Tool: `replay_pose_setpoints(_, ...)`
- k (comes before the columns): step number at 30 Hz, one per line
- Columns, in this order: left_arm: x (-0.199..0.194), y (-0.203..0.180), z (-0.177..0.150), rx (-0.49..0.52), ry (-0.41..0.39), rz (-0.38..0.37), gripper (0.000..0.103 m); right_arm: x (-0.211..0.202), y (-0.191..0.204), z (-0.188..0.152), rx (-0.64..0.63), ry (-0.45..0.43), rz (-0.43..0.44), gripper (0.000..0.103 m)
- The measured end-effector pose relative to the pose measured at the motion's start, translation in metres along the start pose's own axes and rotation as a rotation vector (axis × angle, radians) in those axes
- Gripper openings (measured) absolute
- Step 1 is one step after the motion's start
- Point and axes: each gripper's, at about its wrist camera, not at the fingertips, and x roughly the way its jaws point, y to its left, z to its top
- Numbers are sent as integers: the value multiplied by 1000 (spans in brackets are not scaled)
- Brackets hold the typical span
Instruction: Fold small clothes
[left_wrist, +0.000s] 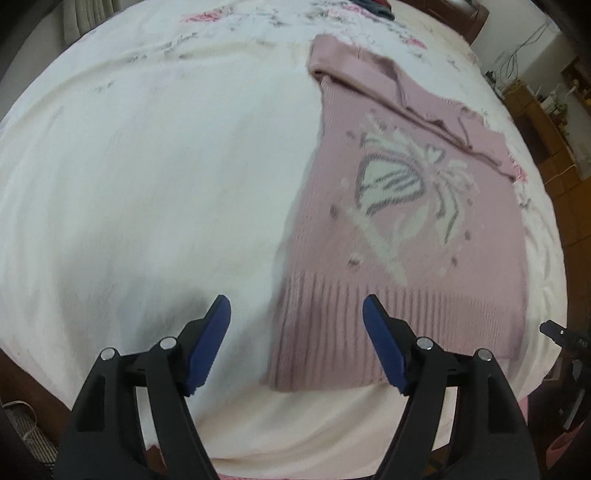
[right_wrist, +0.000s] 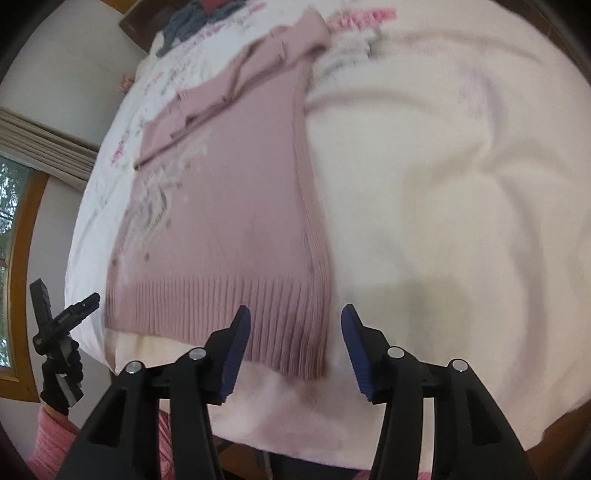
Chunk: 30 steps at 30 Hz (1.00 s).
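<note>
A small pink knit sweater (left_wrist: 399, 229) with a white and grey pattern lies flat on the white bedspread (left_wrist: 147, 184), ribbed hem toward me and sleeves folded in over its upper part. My left gripper (left_wrist: 297, 314) hovers open over the hem's left corner, nothing between its blue pads. In the right wrist view the same sweater (right_wrist: 236, 206) stretches away, and my right gripper (right_wrist: 295, 321) stands open just above the hem's right corner. The left gripper (right_wrist: 70, 314) shows at that view's left edge, held by a gloved hand.
The bedspread (right_wrist: 443, 166) carries a floral print at its far end, where dark clothes (right_wrist: 199, 14) are piled. A wooden cabinet (left_wrist: 546, 118) stands right of the bed. A window (right_wrist: 11, 229) is at the left in the right wrist view.
</note>
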Motion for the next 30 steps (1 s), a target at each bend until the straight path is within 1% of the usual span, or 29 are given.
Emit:
replay_pose_setpoints(2,2,3,-3,-23,10,-23,74,8,-1,-4,13,21,13,53)
replay_pose_setpoints(6,12,4,-8,-38,31,-16,74,22,-6,-6,25,49,-4,53)
replay_pose_setpoints(9,19,5,-12,-47,50,-21,74,31,-11,-8,46,67,6,53)
replay_pose_setpoints(12,24,4,-13,-38,66,-13,74,39,-12,-11,56,75,0,53)
replay_pose_setpoints(14,27,3,-13,-37,72,-22,74,44,-12,-12,59,82,7,54)
replay_pose_setpoints(17,30,2,-13,-26,80,-14,74,48,-7,-10,47,87,-2,54)
replay_pose_setpoints(20,31,0,-14,-30,77,-17,73,48,-5,-11,38,94,36,54)
replay_pose_setpoints(22,30,-1,-15,-37,71,-40,58,50,-5,-13,46,97,56,54)
replay_pose_setpoints(24,29,-2,-15,-49,69,-82,50,51,-8,-14,67,96,77,54)
replay_pose_setpoints(25,30,-3,-15,-50,74,-88,49,51,-8,-15,78,94,85,54)
replay_pose_setpoints(26,31,-5,-15,-45,79,-81,47,52,-8,-15,83,94,90,53)
replay_pose_setpoints(28,33,-7,-14,-38,79,-68,38,52,-9,-15,77,97,83,49)
replay_pose_setpoints(29,32,-7,-14,-46,73,-72,34,52,-9,-15,72,96,70,42)
replay_pose_setpoints(30,31,-6,-14,-57,66,-76,24,52,-9,-15,71,92,57,36)
